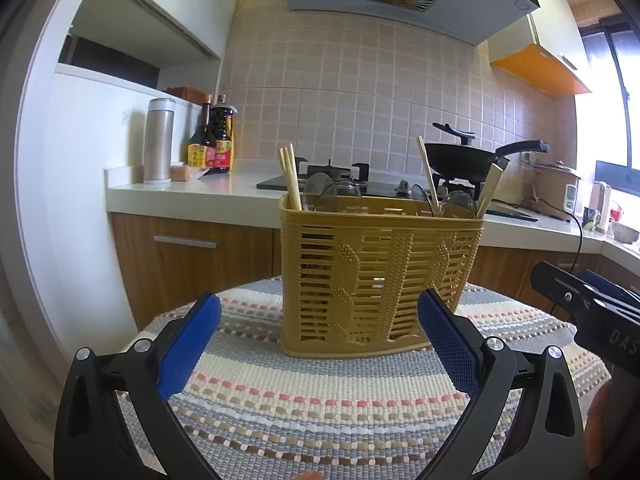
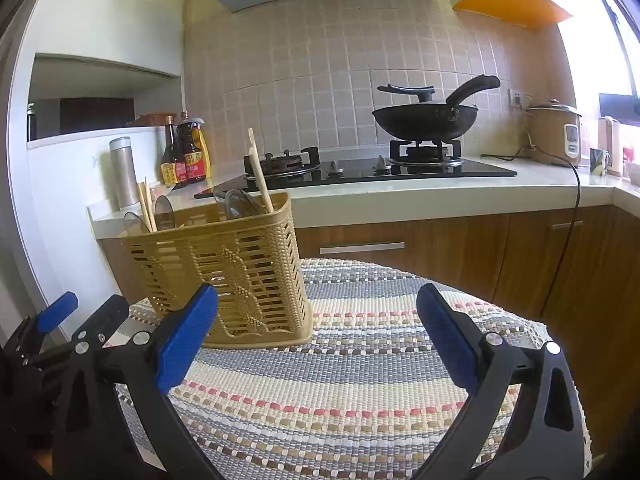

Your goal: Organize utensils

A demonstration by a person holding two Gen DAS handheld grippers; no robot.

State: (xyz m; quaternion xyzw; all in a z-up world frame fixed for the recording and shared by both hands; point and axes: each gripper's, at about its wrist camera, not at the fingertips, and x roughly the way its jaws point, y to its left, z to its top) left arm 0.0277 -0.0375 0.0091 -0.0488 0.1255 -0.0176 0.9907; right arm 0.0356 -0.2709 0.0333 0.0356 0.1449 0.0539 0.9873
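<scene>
A tan plastic slotted basket [image 1: 372, 280] [image 2: 236, 264] stands upright on a round table with a striped woven cloth [image 1: 328, 408] [image 2: 360, 360]. Inside it stand wooden chopsticks [image 1: 291, 178] [image 2: 146, 204], clear spoons [image 1: 340, 194] [image 2: 240, 202] and a wooden spatula [image 2: 260, 176]. My left gripper [image 1: 318, 344] is open just in front of the basket, with nothing between its blue pads. My right gripper [image 2: 318, 340] is open too, to the right of the basket over the cloth. Each gripper shows at the edge of the other's view.
Behind the table runs a white counter [image 2: 400, 196] with wooden cabinets, a gas hob with a black wok [image 2: 426, 118], sauce bottles [image 1: 214, 142], a steel flask [image 1: 158, 142] and a rice cooker [image 2: 554, 132] whose cord hangs down.
</scene>
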